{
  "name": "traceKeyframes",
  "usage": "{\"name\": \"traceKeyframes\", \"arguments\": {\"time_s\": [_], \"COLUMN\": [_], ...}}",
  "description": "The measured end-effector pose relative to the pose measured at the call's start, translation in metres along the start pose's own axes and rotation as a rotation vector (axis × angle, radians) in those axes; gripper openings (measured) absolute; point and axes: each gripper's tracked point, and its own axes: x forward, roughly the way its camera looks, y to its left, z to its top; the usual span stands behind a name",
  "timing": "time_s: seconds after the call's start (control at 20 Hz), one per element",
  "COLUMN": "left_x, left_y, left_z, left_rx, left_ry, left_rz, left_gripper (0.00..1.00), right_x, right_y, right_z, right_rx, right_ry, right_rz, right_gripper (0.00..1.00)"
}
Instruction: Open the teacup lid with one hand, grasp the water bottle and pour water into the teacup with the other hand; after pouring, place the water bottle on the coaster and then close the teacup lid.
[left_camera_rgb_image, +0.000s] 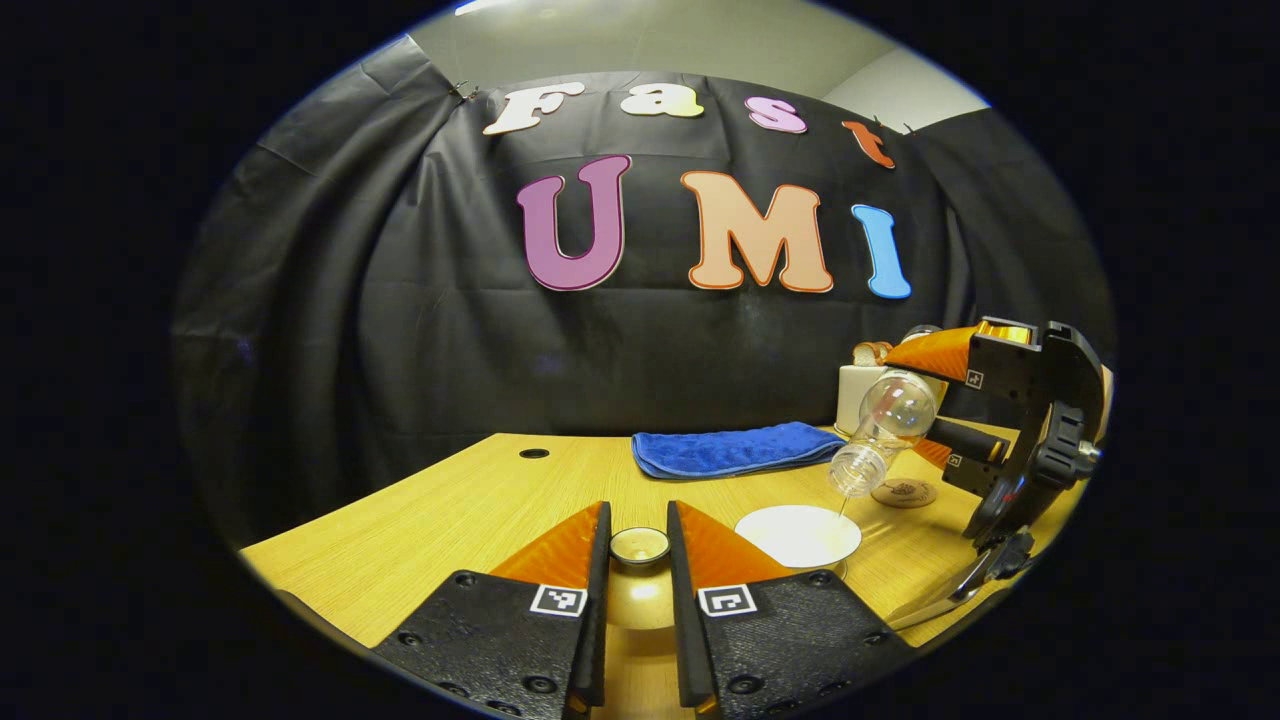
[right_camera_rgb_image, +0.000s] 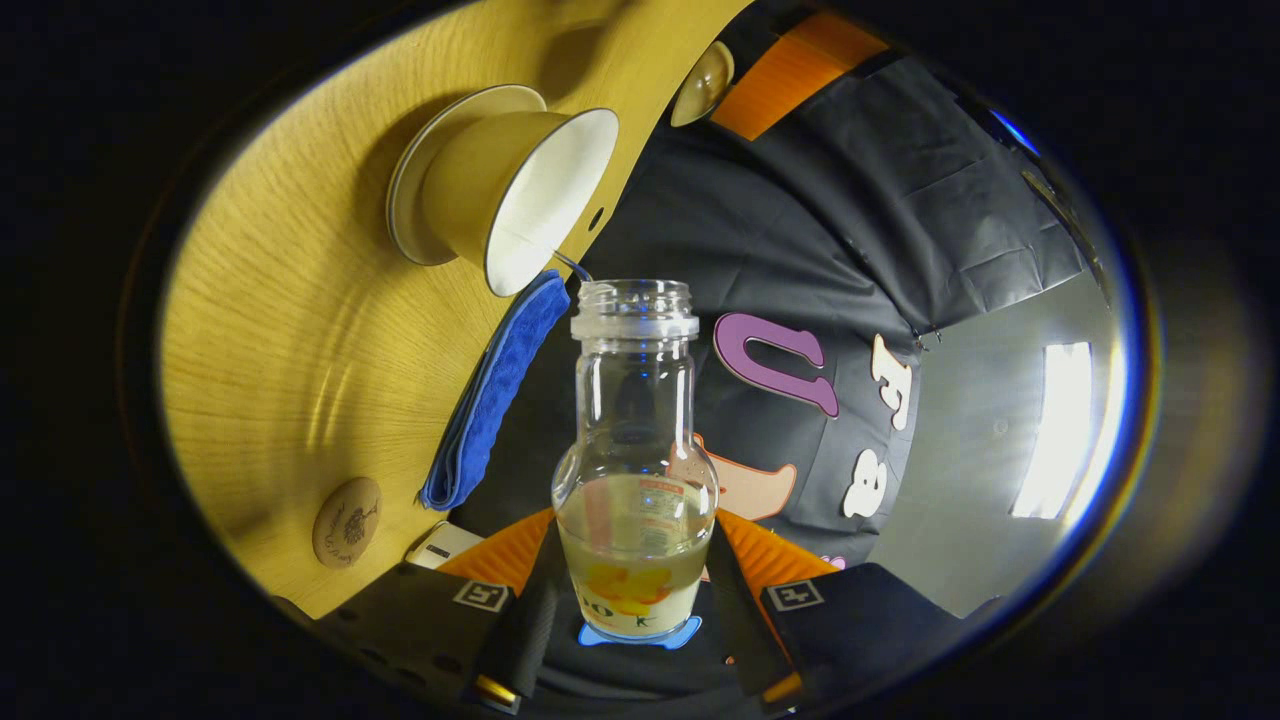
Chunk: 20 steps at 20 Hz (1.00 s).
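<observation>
Two grippers are at work over a light wooden table. In the left gripper view, the left gripper sits low at the bottom centre, its fingers closed in on the teacup lid, a small pale lid with a round knob, held between them above the tabletop. Behind it a folded blue cloth lies flat near the back edge of the table. Just right of the lid stands the teacup, open, its white inside showing. Above the cup the water bottle is tilted mouth-down, and a thin stream runs from its mouth into the cup. Just behind the cup lies the round wooden coaster, bare. At far right the right gripper grips the bottle by its body.

In the right gripper view, the teacup stands on its saucer, and the right gripper has both fingers pressed on the bottle's lower body, with liquid pooled there.
</observation>
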Motion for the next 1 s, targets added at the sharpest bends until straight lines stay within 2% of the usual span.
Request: {"name": "traceKeyframes", "arguments": {"time_s": [0.1, 0.2, 0.4, 0.7, 1.0], "left_x": [0.001, 0.0, 0.001, 0.0, 0.001], "left_y": [0.0, 0.0, 0.001, 0.002, 0.002], "left_z": [0.0, 0.0, 0.0, 0.0, 0.0], "left_rx": [0.0, 0.0, 0.0, 0.0, 0.0], "left_ry": [0.0, 0.0, 0.0, 0.0, 0.0], "left_rz": [0.0, 0.002, 0.005, 0.006, 0.006], "left_gripper": [0.26, 0.26, 0.26, 0.26, 0.26], "right_x": [-0.001, -0.002, -0.008, -0.013, -0.002], "right_y": [0.011, 0.024, 0.043, 0.051, 0.068], "right_z": [-0.005, -0.009, -0.007, -0.016, -0.057], "right_rx": [0.099, 0.252, 0.626, 1.178, 1.602], "right_ry": [0.012, 0.032, 0.067, 0.158, 0.324], "right_rz": [0.052, 0.116, 0.243, 0.366, 0.373], "right_gripper": [0.76, 0.8, 0.81, 0.77, 0.77]}}
